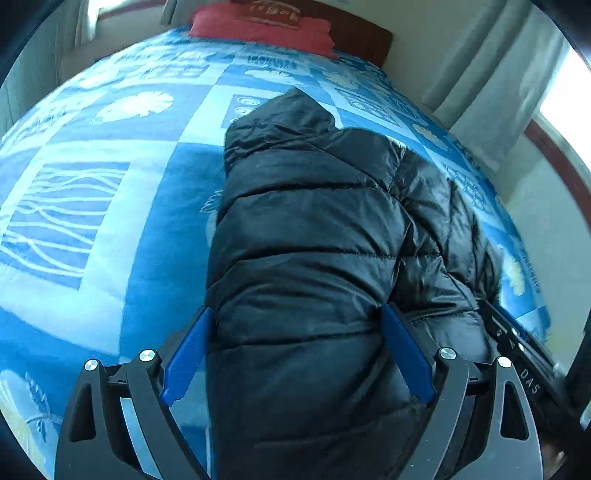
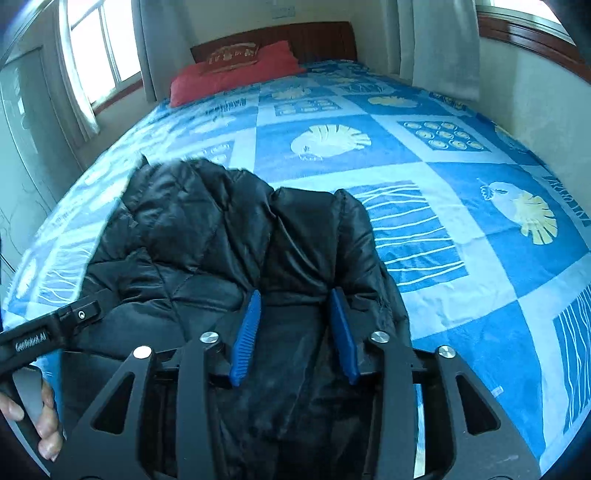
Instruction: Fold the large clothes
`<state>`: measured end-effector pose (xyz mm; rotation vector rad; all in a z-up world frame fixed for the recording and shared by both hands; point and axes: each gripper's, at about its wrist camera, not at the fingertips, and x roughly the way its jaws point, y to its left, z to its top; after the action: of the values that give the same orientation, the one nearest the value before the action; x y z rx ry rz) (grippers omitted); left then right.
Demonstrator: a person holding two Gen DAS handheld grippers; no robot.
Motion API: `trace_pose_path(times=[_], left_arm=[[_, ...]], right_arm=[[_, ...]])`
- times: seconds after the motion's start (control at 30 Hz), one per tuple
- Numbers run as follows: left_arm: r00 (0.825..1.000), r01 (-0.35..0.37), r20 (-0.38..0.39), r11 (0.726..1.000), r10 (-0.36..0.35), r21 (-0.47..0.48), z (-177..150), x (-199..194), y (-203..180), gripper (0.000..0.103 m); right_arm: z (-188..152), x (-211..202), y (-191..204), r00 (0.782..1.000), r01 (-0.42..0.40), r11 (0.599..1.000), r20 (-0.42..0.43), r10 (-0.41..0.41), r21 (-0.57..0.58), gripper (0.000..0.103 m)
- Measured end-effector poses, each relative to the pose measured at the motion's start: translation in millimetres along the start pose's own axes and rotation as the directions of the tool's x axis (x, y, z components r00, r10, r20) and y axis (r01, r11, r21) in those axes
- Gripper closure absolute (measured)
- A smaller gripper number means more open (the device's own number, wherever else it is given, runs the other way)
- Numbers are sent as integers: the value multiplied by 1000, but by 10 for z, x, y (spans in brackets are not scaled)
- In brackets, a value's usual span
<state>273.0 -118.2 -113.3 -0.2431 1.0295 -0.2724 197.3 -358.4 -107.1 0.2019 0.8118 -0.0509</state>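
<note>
we read this as mid-fold: the black puffer jacket point(image 1: 314, 236) lies lengthwise on the bed point(image 1: 110, 229), hood end toward the red pillow point(image 1: 266, 29), hem end under both tools. left tongs point(image 1: 297, 354) stand wide, blue pads either side of a thick padded roll; whether the pads press on it we cannot tell. right tongs point(image 2: 295, 332) are part open astride a band of thin lining fabric, pads not clearly pinching it. the next move probably needs a firm bite on the hem with both, then a carry toward the hood. slippery quilted shell, likely to spring back. blue patterned blanket point(image 2: 461, 258), wooden headboard point(image 2: 317, 40), curtains point(image 2: 439, 44), windows both sides. a hand point(image 2: 40, 417) shows on the other tool's handle.
</note>
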Motion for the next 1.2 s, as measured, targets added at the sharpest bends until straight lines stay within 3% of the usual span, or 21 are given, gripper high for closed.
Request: trace_pose_path(times=[0.1, 0.2, 0.27, 0.43, 0.5, 0.57, 0.83, 0.93, 1.1, 1.2], left_arm=[[999, 22, 50, 999, -20, -49, 100, -290, 140, 14], [994, 25, 105, 995, -15, -94, 134, -536, 314, 14], [991, 53, 130, 983, -30, -177, 67, -673, 516, 14], [988, 139, 110, 924, -106, -357, -275, -567, 869, 14], [994, 102, 73, 910, -79, -401, -396, -458, 891, 14], [994, 112, 32, 897, -109, -427, -494, -321, 853, 14], [956, 283, 97, 779, -278, -560, -649, -88, 887, 14], [953, 291, 103, 773, -284, -564, -618, -54, 837, 14], [929, 354, 106, 765, -355, -538, -598, 64, 746, 12], [910, 390, 92, 760, -404, -519, -571, 123, 698, 13]], right_arm=[[66, -265, -87, 999, -9, 999, 43, 8, 32, 47], [89, -384, -164, 999, -19, 998, 44, 17, 51, 44], [63, -417, -232, 999, -23, 997, 36, 21, 67, 41], [-81, -304, -378, 999, -43, 989, -8, 45, 142, 35], [-127, -231, -453, 999, -43, 979, -22, 48, 197, 34], [-168, -137, -545, 995, -75, 963, -38, 88, 258, 32], [-331, 245, -853, 963, -201, 871, -71, 259, 449, 15], [-426, 366, -910, 940, -266, 820, -52, 337, 508, 13], [-455, 399, -860, 921, -319, 812, -44, 388, 489, 13], [-465, 403, -845, 920, -323, 814, -41, 389, 482, 23]])
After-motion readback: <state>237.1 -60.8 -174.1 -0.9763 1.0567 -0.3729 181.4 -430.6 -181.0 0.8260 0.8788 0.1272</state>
